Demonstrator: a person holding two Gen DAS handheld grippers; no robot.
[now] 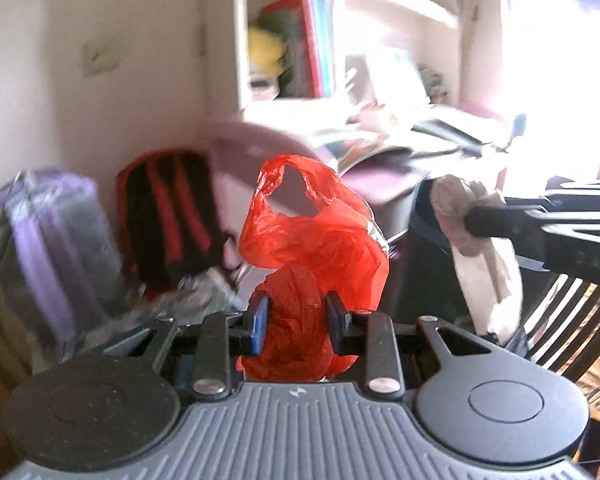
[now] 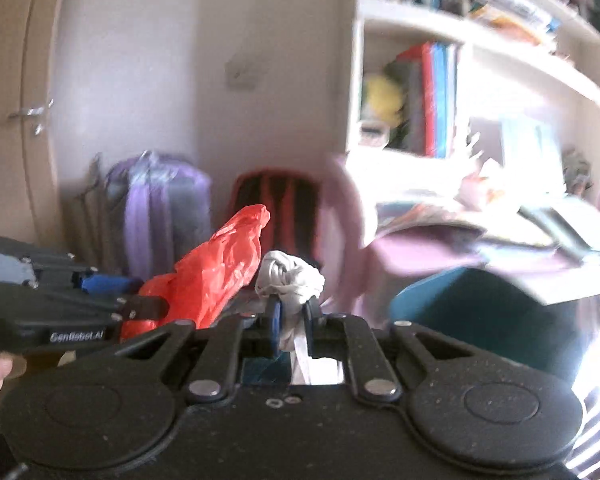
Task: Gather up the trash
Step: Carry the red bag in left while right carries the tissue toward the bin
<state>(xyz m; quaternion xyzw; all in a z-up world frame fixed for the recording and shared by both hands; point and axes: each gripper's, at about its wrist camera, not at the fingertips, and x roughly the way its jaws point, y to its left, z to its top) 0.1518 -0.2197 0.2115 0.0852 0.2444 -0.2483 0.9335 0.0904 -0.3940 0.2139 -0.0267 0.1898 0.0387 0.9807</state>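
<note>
My left gripper (image 1: pixel 298 318) is shut on a red plastic bag (image 1: pixel 316 240), which stands up above the fingers with its handle loop open. The bag also shows in the right wrist view (image 2: pixel 216 268), held by the left gripper (image 2: pixel 140 304) at the left. My right gripper (image 2: pixel 292 316) is shut on a crumpled white wad of paper or tissue (image 2: pixel 288 276). In the left wrist view the right gripper (image 1: pixel 476 220) comes in from the right, holding that white wad (image 1: pixel 480 240) in the air beside the red bag.
A purple suitcase (image 2: pixel 160 208) and a red-and-black backpack (image 2: pixel 280 200) stand against the wall. A cluttered desk (image 2: pixel 480 220) with books sits under white shelves (image 2: pixel 440 60). A teal-backed chair (image 2: pixel 480 304) is at the right. A door (image 2: pixel 16 120) is at the left.
</note>
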